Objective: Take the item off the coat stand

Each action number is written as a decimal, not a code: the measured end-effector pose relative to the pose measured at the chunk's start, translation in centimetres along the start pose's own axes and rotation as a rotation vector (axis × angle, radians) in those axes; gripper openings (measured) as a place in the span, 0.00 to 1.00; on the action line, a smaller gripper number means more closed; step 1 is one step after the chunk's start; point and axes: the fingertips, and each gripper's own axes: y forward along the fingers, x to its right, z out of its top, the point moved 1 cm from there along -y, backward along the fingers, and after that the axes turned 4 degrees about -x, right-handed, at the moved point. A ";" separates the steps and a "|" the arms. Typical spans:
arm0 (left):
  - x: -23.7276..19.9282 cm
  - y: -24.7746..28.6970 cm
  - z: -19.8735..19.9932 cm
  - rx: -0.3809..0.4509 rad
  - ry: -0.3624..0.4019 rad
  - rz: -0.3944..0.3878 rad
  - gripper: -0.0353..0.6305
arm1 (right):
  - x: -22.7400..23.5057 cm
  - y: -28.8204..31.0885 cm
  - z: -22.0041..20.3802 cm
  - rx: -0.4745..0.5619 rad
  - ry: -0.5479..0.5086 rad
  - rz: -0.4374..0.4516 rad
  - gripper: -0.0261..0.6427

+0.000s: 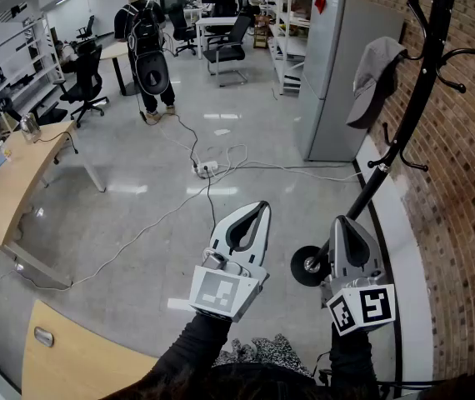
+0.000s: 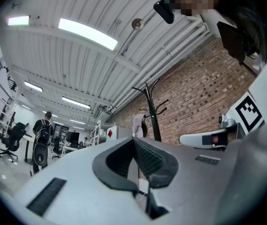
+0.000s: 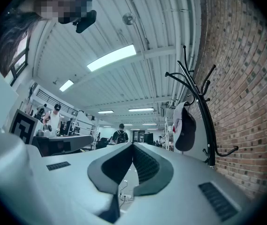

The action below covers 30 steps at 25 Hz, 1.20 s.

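A black coat stand (image 1: 425, 82) rises at the right by the brick wall, with its round base (image 1: 308, 266) on the floor. A grey cap (image 1: 375, 73) hangs from one of its upper hooks. My left gripper (image 1: 260, 206) and right gripper (image 1: 340, 220) are held low, well short of the cap, both shut and empty. The right one is next to the stand's base. In the right gripper view the cap (image 3: 185, 128) hangs on the stand (image 3: 203, 116), up and right of the shut jaw tips (image 3: 133, 145). In the left gripper view the cap (image 2: 137, 125) shows far off above the tips (image 2: 134, 139).
A grey cabinet (image 1: 337, 73) stands just behind the coat stand. Cables and a power strip (image 1: 207, 169) lie on the floor ahead. A person with a backpack (image 1: 146, 40) stands far back. Wooden desks (image 1: 8, 186) line the left, and a brick wall (image 1: 471, 182) the right.
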 end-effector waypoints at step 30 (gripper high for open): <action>-3.8 16.9 -4.9 -0.029 0.010 0.000 0.05 | 12.9 13.4 -3.0 0.013 0.016 -0.018 0.05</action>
